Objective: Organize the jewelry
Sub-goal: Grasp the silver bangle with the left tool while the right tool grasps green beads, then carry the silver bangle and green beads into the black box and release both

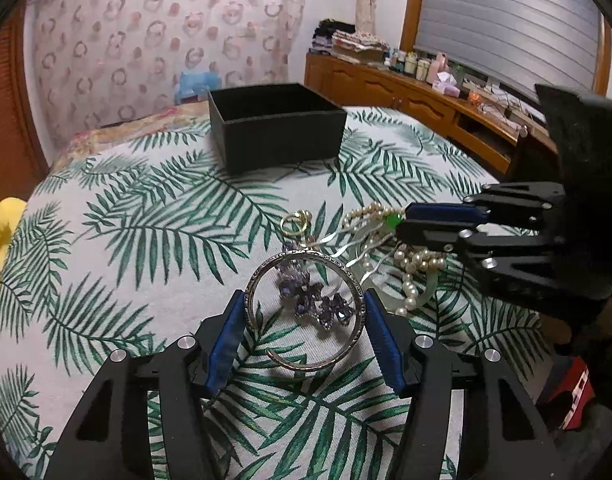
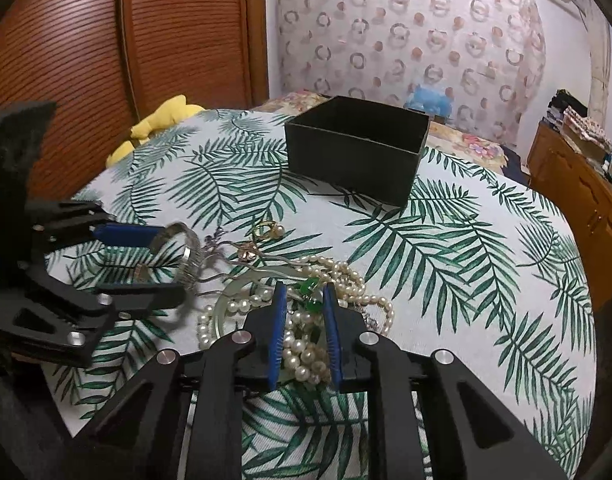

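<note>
Roughly 1 box [image 1: 277, 128], 2 claws [image 1: 302, 300].

You have a silver bangle [image 1: 304, 312] held upright, its open ends down, over a purple-stone brooch [image 1: 318, 304]. Beside them a pearl necklace [image 2: 306, 354] lies heaped with a green-stone piece [image 2: 310, 294], a pale jade bangle [image 2: 226, 300] and a gold ring [image 1: 295, 222]. The black box [image 1: 276, 126] sits open behind.
</note>
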Tool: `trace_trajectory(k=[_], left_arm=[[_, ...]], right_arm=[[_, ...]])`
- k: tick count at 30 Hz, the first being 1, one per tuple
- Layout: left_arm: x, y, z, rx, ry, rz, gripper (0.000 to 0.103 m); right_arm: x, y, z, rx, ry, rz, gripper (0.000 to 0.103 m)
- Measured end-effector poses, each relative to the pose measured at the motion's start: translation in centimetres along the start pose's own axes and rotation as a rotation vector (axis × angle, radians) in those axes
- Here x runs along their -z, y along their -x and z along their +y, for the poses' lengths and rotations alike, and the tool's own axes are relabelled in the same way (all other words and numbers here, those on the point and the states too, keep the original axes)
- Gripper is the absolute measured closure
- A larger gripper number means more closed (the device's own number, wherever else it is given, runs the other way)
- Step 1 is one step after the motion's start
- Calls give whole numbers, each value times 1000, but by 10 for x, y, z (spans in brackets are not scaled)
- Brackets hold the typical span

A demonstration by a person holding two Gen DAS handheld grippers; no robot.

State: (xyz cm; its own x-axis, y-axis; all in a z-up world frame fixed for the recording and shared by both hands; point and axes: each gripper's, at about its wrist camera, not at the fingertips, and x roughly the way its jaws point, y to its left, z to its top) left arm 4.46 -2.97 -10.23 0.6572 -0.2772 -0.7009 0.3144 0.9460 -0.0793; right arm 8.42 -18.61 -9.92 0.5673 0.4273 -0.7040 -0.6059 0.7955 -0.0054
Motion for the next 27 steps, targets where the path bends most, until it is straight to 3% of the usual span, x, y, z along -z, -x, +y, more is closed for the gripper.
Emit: trace_trajectory(k=[8, 10, 11, 16, 27], left_arm=[[-3, 7, 3, -3, 10, -21, 47], [-2, 6, 3, -3, 12, -16, 47], [0, 6, 4, -3, 13, -14, 47], [0, 5, 4, -2, 12, -16, 47], [-3, 8, 5, -11, 22, -27, 47]], right_arm=[[-4, -6, -1, 29, 20, 18, 83], [-3, -5, -1, 30, 21, 21, 85], [-3, -5, -2, 34, 20, 21, 91], [-3, -3, -10, 18, 5, 26, 92], [-14, 29, -31, 18, -38, -66, 92]])
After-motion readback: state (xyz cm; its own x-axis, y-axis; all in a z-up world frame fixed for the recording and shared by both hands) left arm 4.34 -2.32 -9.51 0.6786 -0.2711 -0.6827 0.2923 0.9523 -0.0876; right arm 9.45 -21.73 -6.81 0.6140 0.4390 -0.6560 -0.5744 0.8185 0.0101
